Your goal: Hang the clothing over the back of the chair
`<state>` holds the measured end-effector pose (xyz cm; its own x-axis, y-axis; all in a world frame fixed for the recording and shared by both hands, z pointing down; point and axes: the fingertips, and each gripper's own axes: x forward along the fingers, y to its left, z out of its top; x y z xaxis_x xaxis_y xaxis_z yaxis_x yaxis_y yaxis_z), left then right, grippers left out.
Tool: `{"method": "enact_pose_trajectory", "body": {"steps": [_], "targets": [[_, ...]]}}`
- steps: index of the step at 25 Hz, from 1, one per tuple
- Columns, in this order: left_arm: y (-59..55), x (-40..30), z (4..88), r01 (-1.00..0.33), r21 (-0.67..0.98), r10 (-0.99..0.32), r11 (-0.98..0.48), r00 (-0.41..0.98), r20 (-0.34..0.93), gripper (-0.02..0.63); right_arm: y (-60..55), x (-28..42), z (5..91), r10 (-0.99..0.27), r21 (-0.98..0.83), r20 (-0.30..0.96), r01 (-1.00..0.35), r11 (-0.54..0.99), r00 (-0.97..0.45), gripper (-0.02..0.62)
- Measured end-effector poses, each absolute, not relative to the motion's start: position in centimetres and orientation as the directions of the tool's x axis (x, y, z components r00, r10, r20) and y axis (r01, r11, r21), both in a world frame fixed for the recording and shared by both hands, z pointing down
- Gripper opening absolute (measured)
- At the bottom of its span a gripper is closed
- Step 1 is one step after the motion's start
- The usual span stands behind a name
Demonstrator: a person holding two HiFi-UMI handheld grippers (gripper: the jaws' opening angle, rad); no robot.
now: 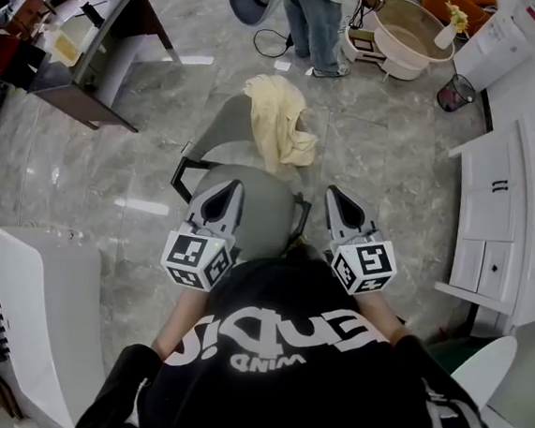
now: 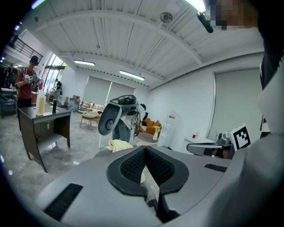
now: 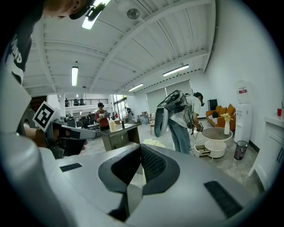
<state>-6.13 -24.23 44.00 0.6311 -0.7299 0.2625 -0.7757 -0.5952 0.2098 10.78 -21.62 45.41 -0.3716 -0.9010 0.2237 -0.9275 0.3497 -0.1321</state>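
Observation:
A pale yellow garment (image 1: 278,125) lies draped over the back of a grey chair (image 1: 222,124) and hangs down toward its seat (image 1: 259,219). Over the near part of the seat are my left gripper (image 1: 228,188) and my right gripper (image 1: 333,194), side by side and pointing at the chair. Both are shut with nothing in them, and neither touches the garment. In the left gripper view the garment (image 2: 119,145) shows just past the closed left gripper (image 2: 145,150). The right gripper view shows the right gripper (image 3: 140,148) closed, with the garment (image 3: 153,142) beyond it.
A dark desk (image 1: 104,52) stands at the far left. A person (image 1: 314,20) stands beyond the chair, beside a round white table (image 1: 412,29) and a mesh bin (image 1: 456,93). White cabinets (image 1: 511,222) line the right, and a white curved counter (image 1: 42,309) is at the near left.

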Motion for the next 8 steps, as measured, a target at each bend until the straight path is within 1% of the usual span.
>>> {"method": "enact_pose_trajectory", "body": {"steps": [8], "targets": [[-24.33, -5.79, 44.19, -0.775, 0.199, -0.722, -0.6, 0.632, 0.28, 0.015, -21.66, 10.31, 45.53, -0.894, -0.139, 0.224, -0.921, 0.365, -0.388, 0.015]]}}
